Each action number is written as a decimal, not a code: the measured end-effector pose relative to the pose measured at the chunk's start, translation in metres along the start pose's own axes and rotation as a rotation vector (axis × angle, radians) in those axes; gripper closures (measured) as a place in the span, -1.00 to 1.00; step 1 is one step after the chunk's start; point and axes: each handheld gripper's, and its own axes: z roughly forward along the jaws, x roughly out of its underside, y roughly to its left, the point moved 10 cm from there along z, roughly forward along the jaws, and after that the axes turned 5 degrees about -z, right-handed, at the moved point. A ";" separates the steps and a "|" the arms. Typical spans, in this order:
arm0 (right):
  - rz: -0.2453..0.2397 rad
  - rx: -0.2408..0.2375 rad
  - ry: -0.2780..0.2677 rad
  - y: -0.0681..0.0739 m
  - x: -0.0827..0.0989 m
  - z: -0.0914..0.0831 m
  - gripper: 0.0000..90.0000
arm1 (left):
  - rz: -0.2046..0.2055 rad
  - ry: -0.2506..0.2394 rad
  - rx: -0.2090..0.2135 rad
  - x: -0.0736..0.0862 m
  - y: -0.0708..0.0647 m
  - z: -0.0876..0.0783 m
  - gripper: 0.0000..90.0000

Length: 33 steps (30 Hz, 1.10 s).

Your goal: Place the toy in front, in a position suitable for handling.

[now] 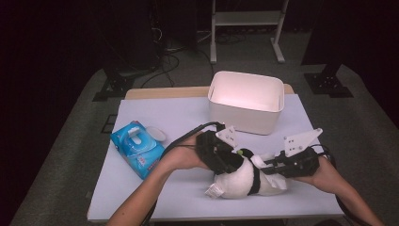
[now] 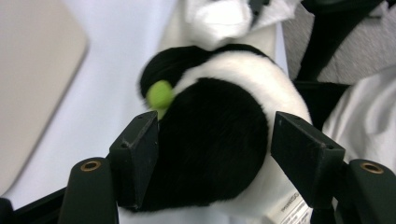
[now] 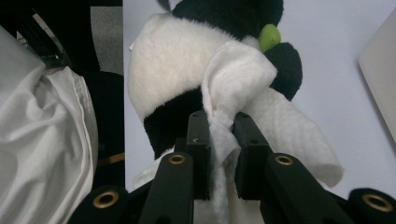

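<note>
right gripper (image 3: 219, 126) is clamped on a bunched white wet wipe (image 3: 238, 79), pressing it against the panda plush toy (image 1: 240, 179), evidently to clean its fur. left gripper (image 2: 212, 149) straddles the toy's black patch with jaws apart, pads not clearly pressing, likely there to steady it while the wipe rubs. the panda lies near the front edge of the table (image 1: 155, 197), right of centre. a blue wipes pack (image 1: 137, 149) sits toward the left edge; a white bin (image 1: 247, 101) stands at the back.

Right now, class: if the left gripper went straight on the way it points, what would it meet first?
Probably the plush panda: its black patch lies directly between and ahead of the left gripper.
</note>
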 end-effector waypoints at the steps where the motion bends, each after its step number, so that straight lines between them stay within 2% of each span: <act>1: 0.003 -0.002 0.000 0.001 0.000 0.000 0.73 | -0.009 -0.004 -0.008 0.002 0.001 -0.002 -0.31; 3: 0.000 -0.008 0.000 0.002 0.001 0.000 0.73 | -0.024 -0.008 -0.004 0.006 0.001 -0.003 -0.32; 6: -0.006 -0.012 0.008 0.005 -0.002 0.000 0.73 | -0.026 0.019 0.003 0.013 -0.002 0.008 -0.32; 7: -0.017 -0.010 0.011 0.006 -0.004 0.000 0.73 | -0.037 0.014 0.008 0.013 -0.003 0.011 -0.31; 9: -0.033 -0.017 0.014 0.008 -0.008 0.002 0.73 | -0.033 0.002 0.031 0.012 -0.007 0.015 -0.29; 13: -0.050 -0.031 0.027 0.010 -0.012 0.009 0.73 | -0.023 0.009 0.012 0.014 -0.010 0.014 -0.27; 17: -0.044 -0.015 0.023 0.008 -0.009 0.000 0.73 | -0.015 0.008 0.006 0.015 -0.011 0.014 -0.27; 21: -0.020 0.027 0.018 0.005 0.003 -0.018 0.73 | -0.011 0.007 0.004 0.016 -0.013 0.014 -0.27; 25: 0.047 0.073 0.016 0.000 0.024 -0.039 0.73 | -0.012 0.002 0.003 0.016 -0.014 0.014 -0.27; 28: 0.103 0.080 -0.010 -0.002 0.039 -0.049 0.73 | -0.007 -0.003 0.006 0.014 -0.016 0.016 -0.28; 33: 0.140 0.108 -0.011 -0.006 0.055 -0.057 0.73 | -0.009 -0.006 0.004 0.014 -0.016 0.016 -0.28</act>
